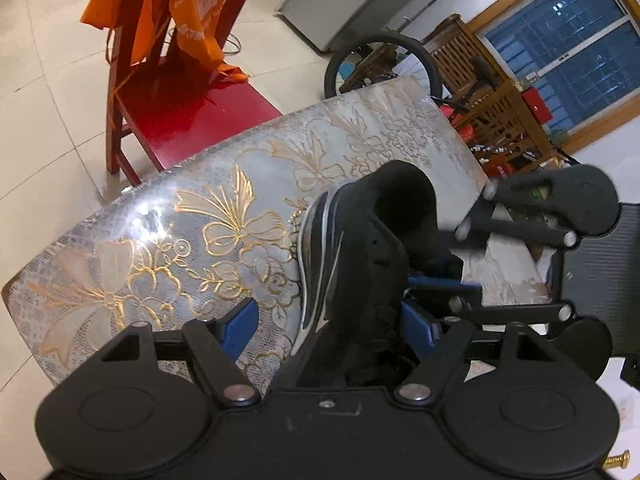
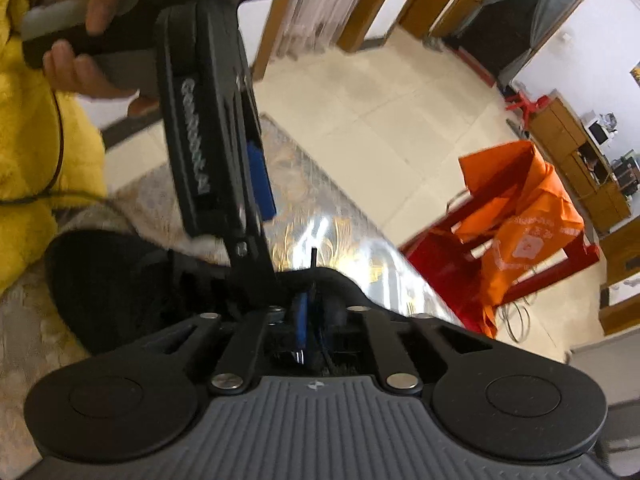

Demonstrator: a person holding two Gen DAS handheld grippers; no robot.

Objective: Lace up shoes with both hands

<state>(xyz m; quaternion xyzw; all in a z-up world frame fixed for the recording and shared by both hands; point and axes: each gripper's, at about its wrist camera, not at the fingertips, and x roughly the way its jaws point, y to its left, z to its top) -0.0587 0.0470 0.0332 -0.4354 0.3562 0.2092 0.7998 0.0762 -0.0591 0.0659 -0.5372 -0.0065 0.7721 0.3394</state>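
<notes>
Black sneaker point(image 1: 360, 248) with silver side stripes lies on a table point(image 1: 168, 240) covered with a glossy lace cloth patterned in gold flowers and bows, its collar opening pointing away from the left wrist camera. The left gripper point(image 1: 336, 320) straddles the shoe from above: its blue fingers point(image 1: 244, 320) stand widely apart, one over the cloth on the shoe's striped side, the other on the far side of the upper, and nothing is clamped between them. The right gripper point(image 2: 308, 320) comes in across the shoe from the side, close against the left one; its blue pads are nearly closed right over the dark upper, where a thin black lace end point(image 2: 314, 258) sticks up just beyond them. Whether the pads actually pinch the lace cannot be told, as that spot is dark and blurred.

In the right wrist view, a hand point(image 2: 84, 40) in a fuzzy yellow sleeve point(image 2: 28, 140) grasps the left gripper's handle high up, tilting that tool steeply down toward the shoe. A red chair point(image 1: 192, 112) draped with an orange bag point(image 1: 192, 12) stands on the tiled floor beside the table.
</notes>
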